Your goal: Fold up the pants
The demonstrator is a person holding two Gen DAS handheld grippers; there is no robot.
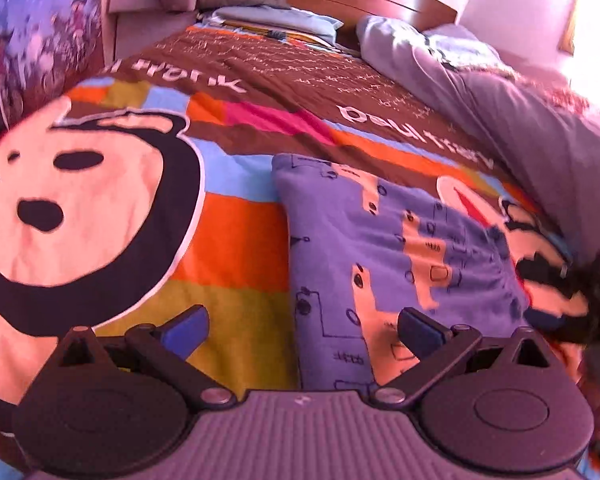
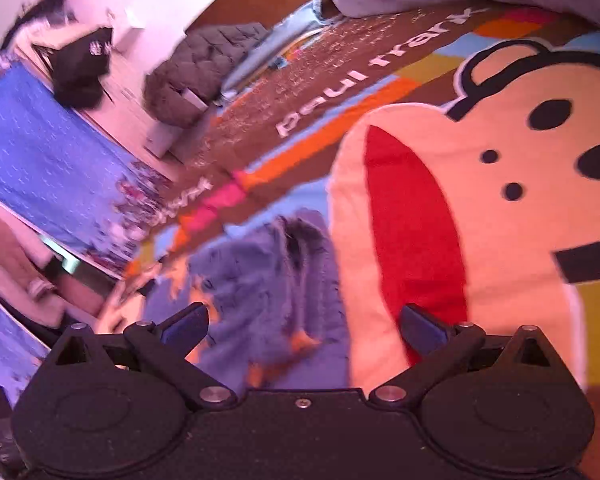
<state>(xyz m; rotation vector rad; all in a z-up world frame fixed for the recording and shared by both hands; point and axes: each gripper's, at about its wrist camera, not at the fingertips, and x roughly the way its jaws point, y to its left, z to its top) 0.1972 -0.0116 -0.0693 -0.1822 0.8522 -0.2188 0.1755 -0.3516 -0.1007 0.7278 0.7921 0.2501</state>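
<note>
While both claws hang over the bed w/ nothing in them, the pants (image 1: 400, 248) (purple, orange animal print) lie as a flattish folded rectangle on the colourful bedspread (image 1: 236, 236), just ahead of the left gripper (image 1: 304, 324) and under its right finger. Left gripper's fingers are spread wide, empty. Right gripper (image 2: 304, 324) likewise spread apart and empty; in its view the pants (image 2: 268, 280) look bunched and blurred below-left of centre, so exact lay is hard to tell there. Judgement: claws gape because a fold was prob. just laid down or a new grab is coming; one more fold may remain.
</note>
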